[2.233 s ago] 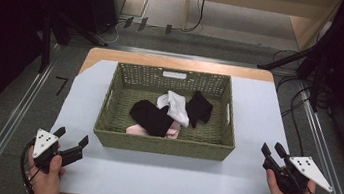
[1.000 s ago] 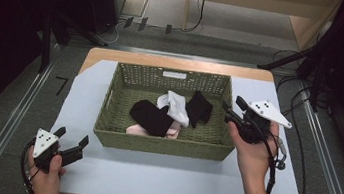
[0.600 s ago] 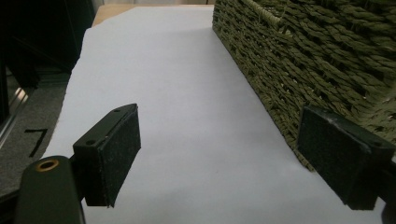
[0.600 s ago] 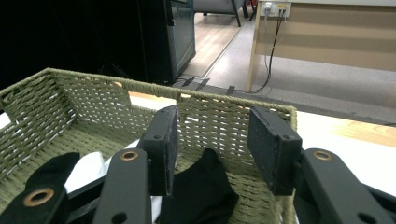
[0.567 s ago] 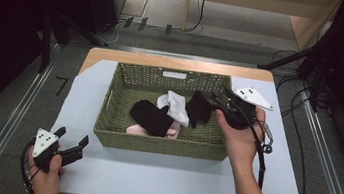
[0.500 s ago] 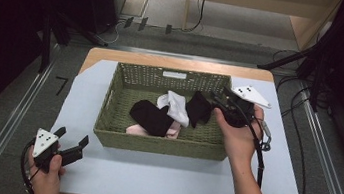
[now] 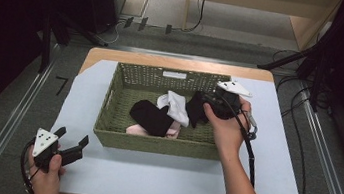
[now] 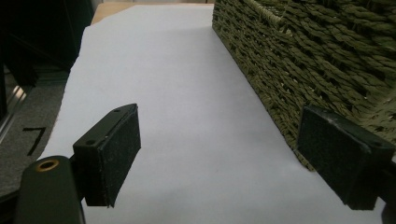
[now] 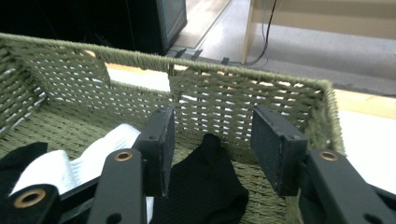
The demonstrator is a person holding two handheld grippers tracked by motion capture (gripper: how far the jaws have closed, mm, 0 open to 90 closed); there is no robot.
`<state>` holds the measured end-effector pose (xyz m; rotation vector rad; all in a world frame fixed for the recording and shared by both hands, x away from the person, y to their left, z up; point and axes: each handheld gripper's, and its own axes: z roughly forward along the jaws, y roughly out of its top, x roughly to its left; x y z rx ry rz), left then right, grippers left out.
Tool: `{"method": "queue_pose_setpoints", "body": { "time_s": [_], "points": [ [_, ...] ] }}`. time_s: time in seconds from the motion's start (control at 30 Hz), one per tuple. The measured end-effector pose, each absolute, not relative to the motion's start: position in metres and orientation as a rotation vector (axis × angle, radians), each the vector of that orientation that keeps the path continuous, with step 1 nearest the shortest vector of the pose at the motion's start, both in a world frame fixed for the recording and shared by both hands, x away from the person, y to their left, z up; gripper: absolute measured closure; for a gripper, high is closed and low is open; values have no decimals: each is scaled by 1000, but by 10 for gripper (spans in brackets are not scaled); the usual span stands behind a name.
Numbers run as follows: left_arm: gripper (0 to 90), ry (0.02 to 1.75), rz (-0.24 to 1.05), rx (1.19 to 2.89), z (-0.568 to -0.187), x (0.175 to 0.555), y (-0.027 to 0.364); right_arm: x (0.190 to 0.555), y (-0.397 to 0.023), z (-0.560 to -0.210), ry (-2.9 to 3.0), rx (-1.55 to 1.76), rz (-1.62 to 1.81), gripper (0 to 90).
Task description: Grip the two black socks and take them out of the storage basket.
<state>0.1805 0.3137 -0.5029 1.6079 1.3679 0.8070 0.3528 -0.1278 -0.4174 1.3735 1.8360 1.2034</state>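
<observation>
A green woven basket (image 7: 153, 144) on the pale table sheet holds a white sock (image 7: 176, 106), a black sock (image 7: 149, 117), a pink sock (image 7: 135, 129) and a second black sock (image 7: 196, 111) at its right end. My right gripper (image 7: 205, 104) reaches in over the right wall, down at that second black sock. In the right gripper view its jaws (image 9: 214, 126) stand apart and have just been opening; the black sock (image 9: 205, 186) lies low between them, untouched by the pads. My left gripper (image 7: 74, 135) rests open and empty at the front left, beside the basket wall (image 8: 303, 56).
The sheet (image 7: 164, 176) is bare in front of the basket and to its right (image 7: 275, 141). The basket's far wall (image 9: 233, 88) rises close behind the right jaws. A cable trails from the right gripper along the forearm. Rails and floor cables flank the table.
The right hand came from the table's front right, up and left over the basket's right end, then sank toward the black sock. The left gripper has stayed put.
</observation>
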Motion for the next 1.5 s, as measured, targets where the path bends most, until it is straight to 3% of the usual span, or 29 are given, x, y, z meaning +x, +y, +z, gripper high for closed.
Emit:
{"method": "queue_pose_setpoints", "body": {
  "time_s": [0.53, 0.7, 1.5],
  "points": [
    [152, 1370, 801, 1618, -503, 181, 314, 375, -108, -436, 1956, 1462, 1116, 548],
    [152, 1369, 801, 1617, -503, 181, 314, 380, -103, -444, 2004, 1485, 1082, 597],
    [152, 1360, 814, 1626, -503, 181, 312, 395, -96, -484, 2303, 1463, 716, 496]
  ]
}}
